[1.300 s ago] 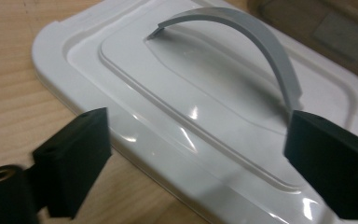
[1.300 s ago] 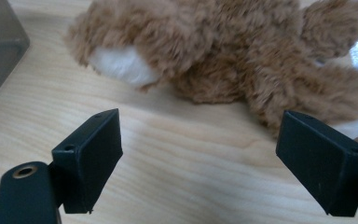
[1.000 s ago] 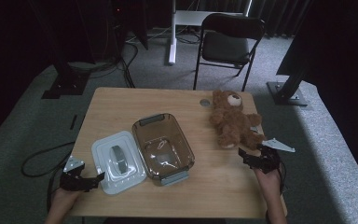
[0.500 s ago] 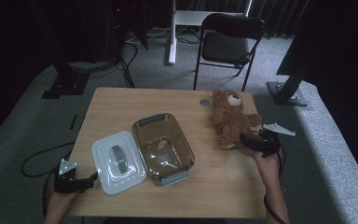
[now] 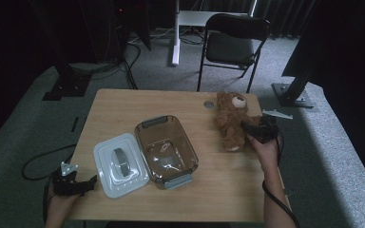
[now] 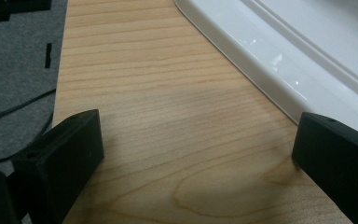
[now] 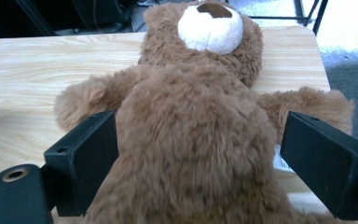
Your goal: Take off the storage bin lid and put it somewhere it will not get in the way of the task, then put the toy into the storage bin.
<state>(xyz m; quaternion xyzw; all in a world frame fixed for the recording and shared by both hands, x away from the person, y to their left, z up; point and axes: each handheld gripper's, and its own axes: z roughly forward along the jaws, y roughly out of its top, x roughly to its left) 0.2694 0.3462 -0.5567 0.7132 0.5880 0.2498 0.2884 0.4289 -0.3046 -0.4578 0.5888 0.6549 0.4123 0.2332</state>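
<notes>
A brown teddy bear point(image 5: 232, 118) lies on its back at the far right of the wooden table point(image 5: 123, 109). My right gripper point(image 5: 248, 128) is at the bear's right side. In the right gripper view it point(image 7: 200, 158) stands open, one jaw on each side of the bear's belly point(image 7: 191, 140). A clear brown container point(image 5: 166, 149) sits mid-table, with its white lid point(image 5: 119, 164) lying flat to its left. My left gripper point(image 5: 89, 183) rests open at the near left corner, just left of the lid. Bare wood lies between its jaws point(image 6: 196, 163), with the lid's rim point(image 6: 307, 56) beside one jaw.
A small grey disc point(image 5: 208, 104) lies left of the bear's head. A black folding chair point(image 5: 235, 45) stands behind the table. A cable point(image 5: 43, 159) lies on the carpet at the left, and dark stand bases point(image 5: 69, 85) flank the table.
My right gripper moved forward along the right edge and now brackets the bear's body. The left gripper drew back toward the near left corner.
</notes>
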